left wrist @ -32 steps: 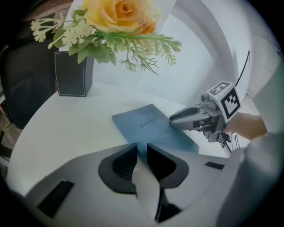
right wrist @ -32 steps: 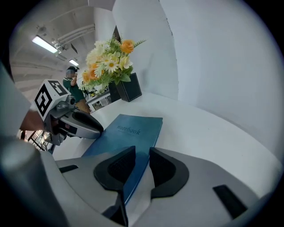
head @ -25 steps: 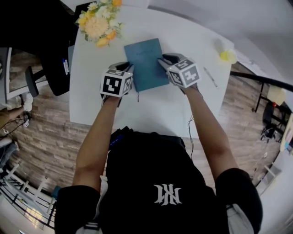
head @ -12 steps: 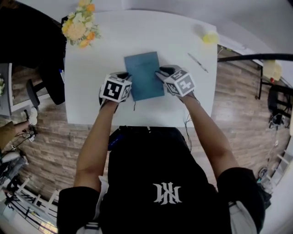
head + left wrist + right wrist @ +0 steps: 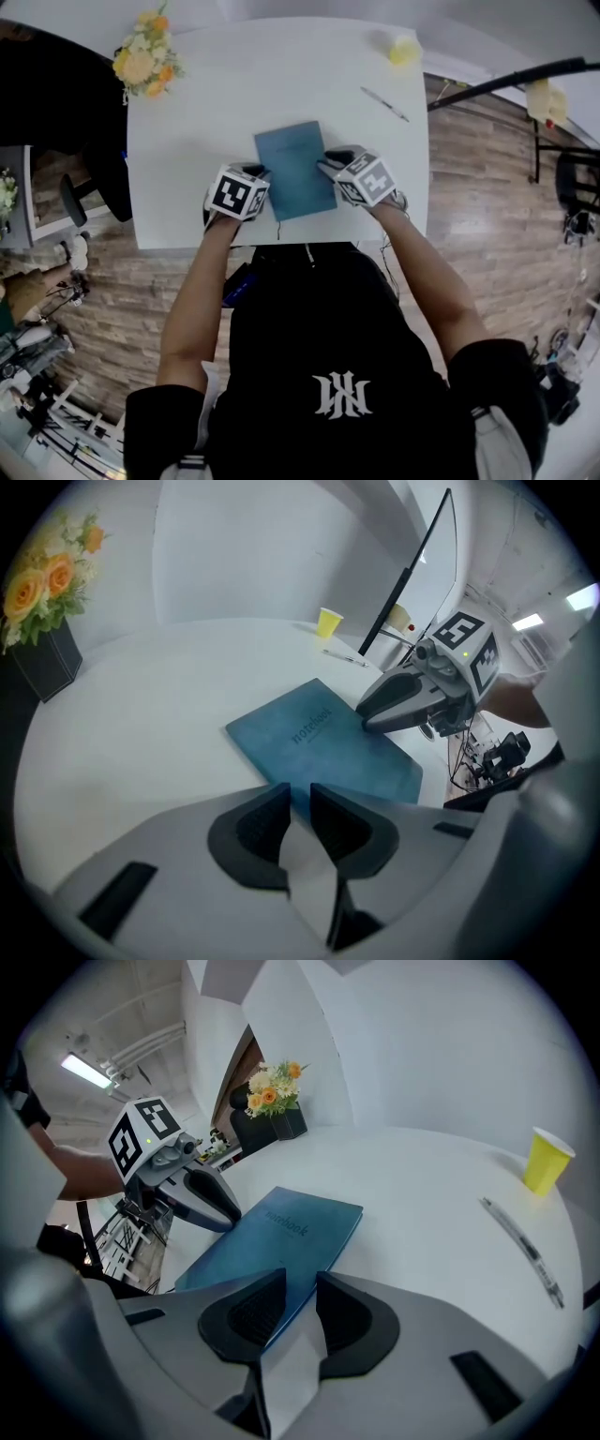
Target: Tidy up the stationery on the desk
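While the pen (image 5: 384,103) and yellow cup (image 5: 403,49) wait far beyond the notebook's right side, I have the blue notebook (image 5: 293,171) pinched from both flanks over the white desk (image 5: 216,103). My left tongs (image 5: 262,175) are closed to a narrow slot on its left edge. My right tongs (image 5: 327,167) bite the opposite edge, their jaws standing a little wider.

Each pair comes in steeply from above and from my side of the notebook, so the pads take only the margin and leave the printed title clear. Two grips rather than one make sense to me: a thin book held at one edge would sag or swing, while a hold on each side keeps it flat and square.

The notebook is closed, cover up, with the desk's near edge just on my side of it and bare desktop all round. Whether it rests on the top or hangs just off it I cannot tell. The flowers (image 5: 142,61) in their dark box stand well beyond the notebook's left side, out of the way.

I judge the notebook is being squared up as the start of the tidy, with the pen next to fetch. The risk is a slip if one side lets go first.
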### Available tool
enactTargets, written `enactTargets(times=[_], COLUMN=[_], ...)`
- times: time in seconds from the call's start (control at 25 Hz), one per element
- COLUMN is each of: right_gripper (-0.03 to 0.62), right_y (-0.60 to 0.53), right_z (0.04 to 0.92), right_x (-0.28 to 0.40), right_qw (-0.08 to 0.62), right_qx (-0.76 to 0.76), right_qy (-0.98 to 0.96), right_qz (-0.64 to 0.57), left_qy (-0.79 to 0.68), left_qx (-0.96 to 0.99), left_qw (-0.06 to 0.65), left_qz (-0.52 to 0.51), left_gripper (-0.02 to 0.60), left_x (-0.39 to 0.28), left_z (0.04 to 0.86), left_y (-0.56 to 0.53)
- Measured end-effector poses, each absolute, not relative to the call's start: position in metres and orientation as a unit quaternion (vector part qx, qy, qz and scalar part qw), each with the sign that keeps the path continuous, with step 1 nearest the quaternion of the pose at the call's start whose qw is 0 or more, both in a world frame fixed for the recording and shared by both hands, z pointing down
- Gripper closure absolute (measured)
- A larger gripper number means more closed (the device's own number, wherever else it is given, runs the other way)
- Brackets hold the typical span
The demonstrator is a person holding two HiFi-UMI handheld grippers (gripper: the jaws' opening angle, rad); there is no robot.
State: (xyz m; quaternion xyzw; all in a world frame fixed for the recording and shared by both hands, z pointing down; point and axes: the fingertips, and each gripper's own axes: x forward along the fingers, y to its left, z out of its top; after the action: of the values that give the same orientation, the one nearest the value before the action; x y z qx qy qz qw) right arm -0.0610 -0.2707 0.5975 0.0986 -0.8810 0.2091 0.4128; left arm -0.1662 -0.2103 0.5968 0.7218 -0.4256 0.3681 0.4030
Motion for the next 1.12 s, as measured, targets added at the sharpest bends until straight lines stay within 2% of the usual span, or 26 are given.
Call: enactTargets(times=[0.48,1.12], right_gripper=[0.474,0.473], right_y=[-0.214,-0.197], right_z=[0.602,0.602], right_x=[-0.019,-0.007], right_qw=[0.414,0.411], right_qx=[0.085,0.072], right_qy=[-0.880,-0.884], right_qz=[0.216,0.212], left_qy=[-0.394,-0.381], left_qx=[0.725,0.723], left_qw=[0.400,0.400], left_qz=[0.399,0.416], left_gripper=[0.513,0.513], left_x=[-0.138,-0.125], left_z=[0.600,0.601], left_y=[-0.179,-0.162])
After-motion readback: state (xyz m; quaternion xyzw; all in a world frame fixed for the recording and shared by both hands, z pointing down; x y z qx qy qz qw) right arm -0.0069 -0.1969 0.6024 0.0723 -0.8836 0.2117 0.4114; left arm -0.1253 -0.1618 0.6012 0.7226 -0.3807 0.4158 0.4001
